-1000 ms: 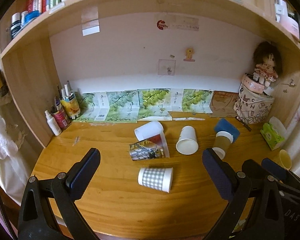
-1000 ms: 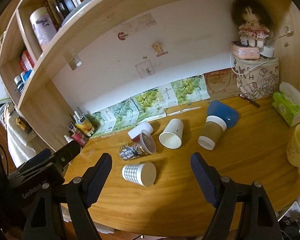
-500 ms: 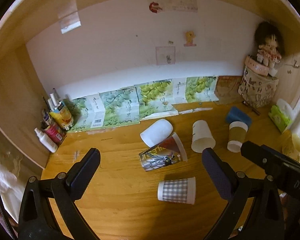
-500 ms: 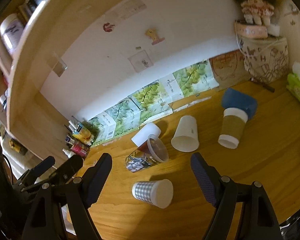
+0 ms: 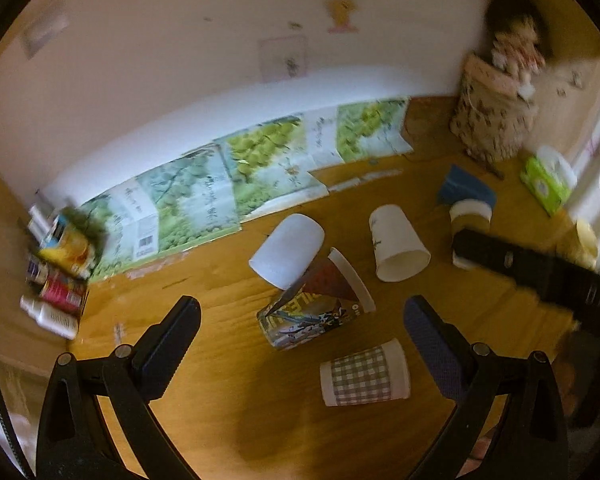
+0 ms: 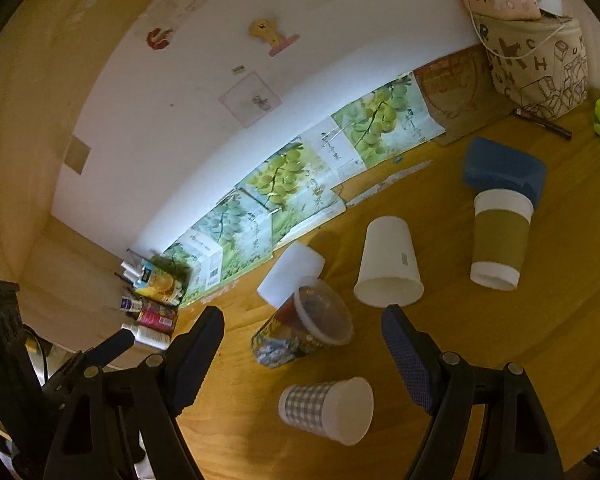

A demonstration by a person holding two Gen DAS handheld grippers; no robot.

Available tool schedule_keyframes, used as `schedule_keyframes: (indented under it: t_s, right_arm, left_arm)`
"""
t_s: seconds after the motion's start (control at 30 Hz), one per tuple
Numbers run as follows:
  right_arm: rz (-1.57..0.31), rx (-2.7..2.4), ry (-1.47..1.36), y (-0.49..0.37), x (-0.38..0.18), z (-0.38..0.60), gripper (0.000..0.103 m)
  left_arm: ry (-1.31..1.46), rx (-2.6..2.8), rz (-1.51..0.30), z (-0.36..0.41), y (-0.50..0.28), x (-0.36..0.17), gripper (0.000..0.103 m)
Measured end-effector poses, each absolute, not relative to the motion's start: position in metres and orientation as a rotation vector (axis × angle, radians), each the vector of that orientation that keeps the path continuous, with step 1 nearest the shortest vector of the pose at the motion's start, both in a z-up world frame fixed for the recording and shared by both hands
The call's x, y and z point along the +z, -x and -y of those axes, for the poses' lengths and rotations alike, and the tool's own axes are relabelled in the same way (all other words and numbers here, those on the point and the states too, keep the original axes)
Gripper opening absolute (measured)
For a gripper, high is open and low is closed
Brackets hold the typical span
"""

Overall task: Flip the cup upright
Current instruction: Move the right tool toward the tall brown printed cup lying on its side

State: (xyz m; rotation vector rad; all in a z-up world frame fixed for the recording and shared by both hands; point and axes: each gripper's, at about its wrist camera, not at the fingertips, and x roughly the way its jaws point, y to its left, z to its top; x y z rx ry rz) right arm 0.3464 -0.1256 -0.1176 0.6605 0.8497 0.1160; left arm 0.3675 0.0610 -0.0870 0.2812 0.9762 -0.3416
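Several paper cups lie on their sides on the wooden desk [image 5: 228, 392]. A grey checked cup [image 5: 363, 373] [image 6: 323, 409] lies nearest. Behind it lie a printed picture cup [image 5: 315, 314] [image 6: 300, 326], a plain white cup [image 5: 287, 250] [image 6: 291, 272], a second white cup [image 5: 397, 249] [image 6: 388, 262] and a brown-sleeved cup [image 5: 468, 222] [image 6: 500, 240]. My left gripper [image 5: 300, 320] is open and empty above the picture cup. My right gripper [image 6: 301, 334] is open and empty over the same cups; its body shows in the left wrist view [image 5: 539, 276].
A blue box [image 6: 503, 168] lies behind the brown-sleeved cup. A patterned bag [image 6: 539, 72] with a doll on it stands back right, a green tissue pack [image 5: 545, 182] beside it. Bottles and tubes [image 6: 152, 300] crowd the back left corner. Grape-print cartons [image 6: 300, 176] line the wall.
Both grippers have moved forward and down toward the cups, which now look larger. Both stay open. The cups have not moved.
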Motion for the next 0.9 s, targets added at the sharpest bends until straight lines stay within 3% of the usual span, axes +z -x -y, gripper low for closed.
schedule_keyframes:
  t_s: [0.27, 0.9]
  right_arm:
    - [-0.838, 0.034, -0.695, -0.366, -0.128, 0.146, 0.082]
    - [-0.912, -0.077, -0.742, -0.37, -0.167, 0.17, 0.082]
  left_arm:
    - [-0.52, -0.415, -0.981, -0.049, -0.386, -0.117, 0.101]
    - [-0.68, -0.588, -1.204, -0.025, -0.427, -0.197, 0.101]
